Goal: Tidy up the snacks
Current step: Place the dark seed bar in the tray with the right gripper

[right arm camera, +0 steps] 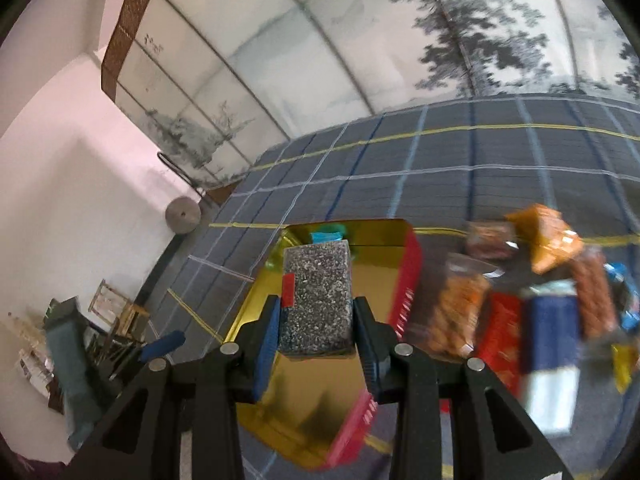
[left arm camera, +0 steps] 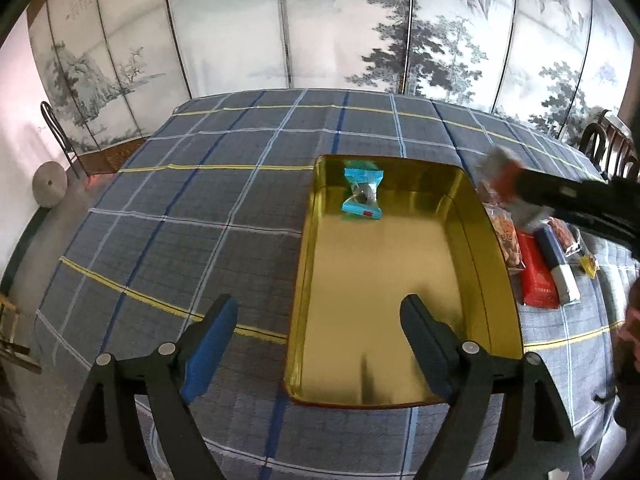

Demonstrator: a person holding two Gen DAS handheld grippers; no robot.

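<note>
A gold-lined tin (left arm camera: 400, 280) with red outer walls lies on the plaid cloth; it also shows in the right wrist view (right arm camera: 384, 256). A blue wrapped snack (left arm camera: 362, 193) lies at the tin's far end. My left gripper (left arm camera: 316, 320) is open and empty over the tin's near left rim. My right gripper (right arm camera: 316, 320) is shut on a speckled grey-black snack bar (right arm camera: 318, 300) with a red tag, held above the tin. It appears blurred at the right of the left wrist view (left arm camera: 508, 178).
A pile of snacks lies right of the tin: a red packet (left arm camera: 536, 276), a blue-and-white bar (left arm camera: 558, 268), orange bags (right arm camera: 544, 240) and peanut-like packs (left arm camera: 508, 236). A painted folding screen (left arm camera: 320, 24) stands behind the table.
</note>
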